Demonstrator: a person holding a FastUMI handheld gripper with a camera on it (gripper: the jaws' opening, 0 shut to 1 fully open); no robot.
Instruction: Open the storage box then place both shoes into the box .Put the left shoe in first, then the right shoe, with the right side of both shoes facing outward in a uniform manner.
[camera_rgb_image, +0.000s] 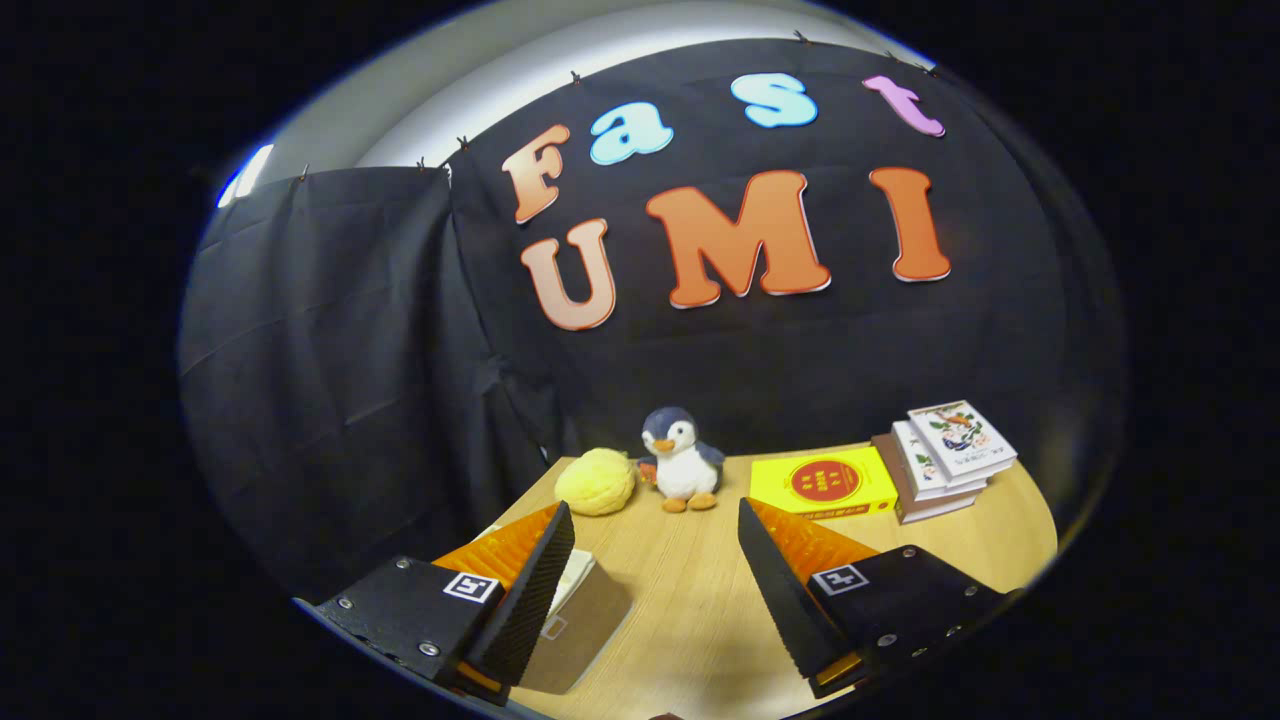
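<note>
Wood counter (690, 600) w/ penguin toy (680, 460), books (950, 450). Claw (655, 550) spread wide, holding nothing. Brown box-like item (580, 625) by left finger; step unclear.

Bare table (680, 590) ahead of spread hand-held gripper (655, 525); penguin toy (682, 460) beyond.

The gripper (655, 525) hangs over the table (680, 610), its fingers spread wide with nothing between them. A flat box (580, 625) lies partly under the left finger. Beyond the fingers, along the wall (330, 380), stand a round plush (596, 481), a penguin toy (680, 458), a flat carton (824, 482) — then a book stack (945, 455) at the far right
</note>
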